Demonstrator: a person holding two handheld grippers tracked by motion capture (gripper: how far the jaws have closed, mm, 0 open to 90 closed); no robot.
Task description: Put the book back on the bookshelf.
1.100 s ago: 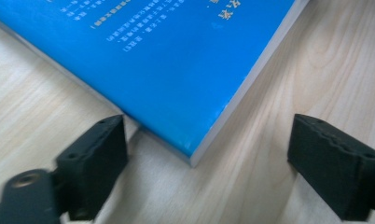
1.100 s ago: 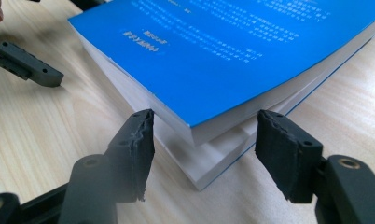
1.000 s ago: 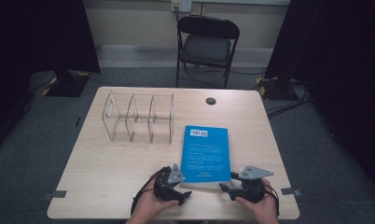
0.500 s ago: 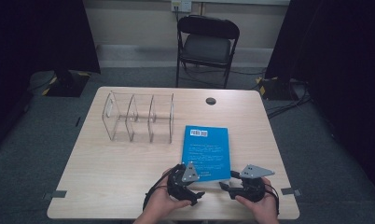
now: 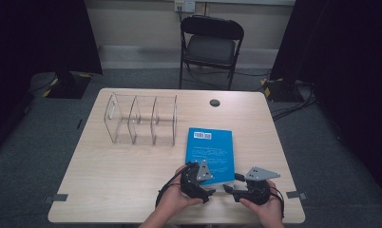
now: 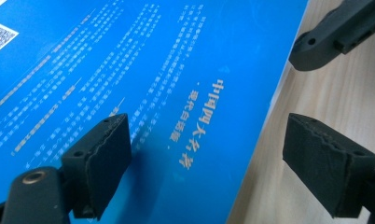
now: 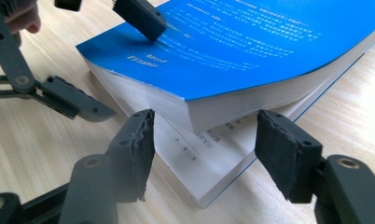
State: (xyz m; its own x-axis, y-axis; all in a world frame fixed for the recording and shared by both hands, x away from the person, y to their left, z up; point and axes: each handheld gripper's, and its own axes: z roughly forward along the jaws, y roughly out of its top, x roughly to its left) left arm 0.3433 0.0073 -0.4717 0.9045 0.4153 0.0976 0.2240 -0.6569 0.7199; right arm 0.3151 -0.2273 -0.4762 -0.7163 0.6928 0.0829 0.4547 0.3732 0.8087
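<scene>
A blue book (image 5: 210, 147) lies flat on the wooden table (image 5: 108, 171), back cover up with its barcode at the far end. My left gripper (image 6: 206, 140) hovers open over the book's near corner. One of its pads (image 6: 101, 158) is above the blue cover (image 6: 129, 70) and the other pad (image 6: 330, 163) is above the bare wood beside the edge. My right gripper (image 7: 204, 144) stands open at the book's near right corner (image 7: 188, 109). There the cover and a thick block of pages arch up off the lower pages (image 7: 209, 182). Neither pad presses on them.
A clear acrylic divider rack (image 5: 141, 118) stands at the back left of the table. A small black round cap (image 5: 214, 102) sits near the far edge. A black folding chair (image 5: 212, 45) is behind the table. Both hands are close to the near edge.
My left gripper has moved to the right, from the bare wood onto the book's near corner, close to the right gripper. The right gripper and the book have stayed put.
</scene>
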